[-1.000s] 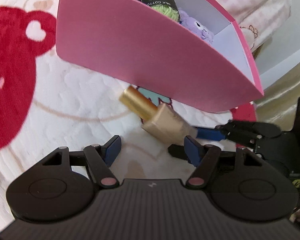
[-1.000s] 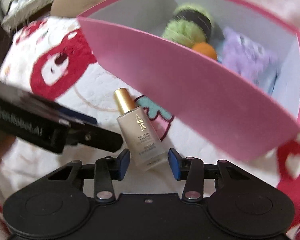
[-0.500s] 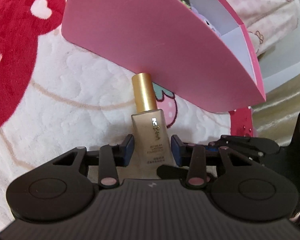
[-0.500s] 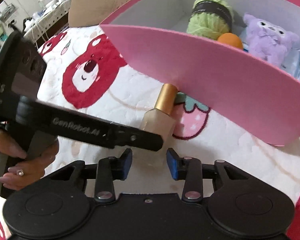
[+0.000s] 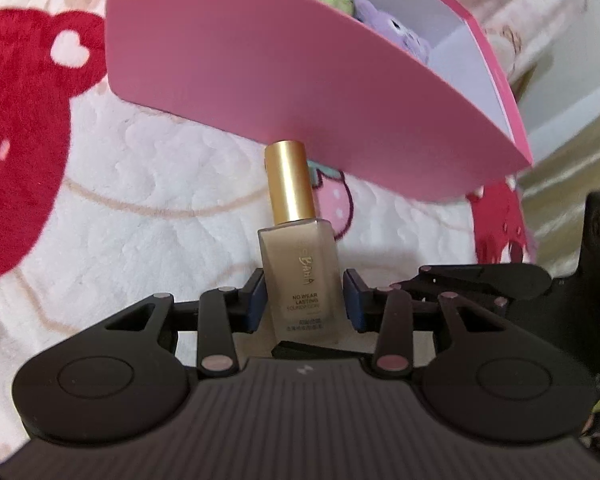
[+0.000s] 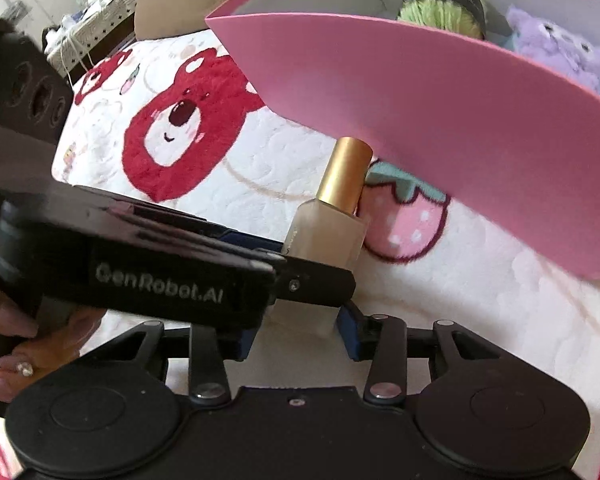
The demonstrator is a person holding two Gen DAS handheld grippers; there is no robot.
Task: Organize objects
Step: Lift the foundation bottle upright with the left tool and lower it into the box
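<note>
Bottle (image 5: 298, 268) now stands up between the left gripper (image 5: 305, 300) pads, nearly pinched; right gripper (image 6: 296, 334) hangs open. Pink box (image 5: 300, 60) next, probably.

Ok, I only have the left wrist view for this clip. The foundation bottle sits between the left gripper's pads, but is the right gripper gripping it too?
Observer: No. In the right wrist view the right gripper is open, with gaps between its pads and the foundation bottle.
Operator: Who is holding the left gripper?
Observer: A hand with pale painted nails is wrapped around its handle.
Operator: Anything past the blanket on that side?
Observer: A white wicker basket stands beyond its far edge.
</note>
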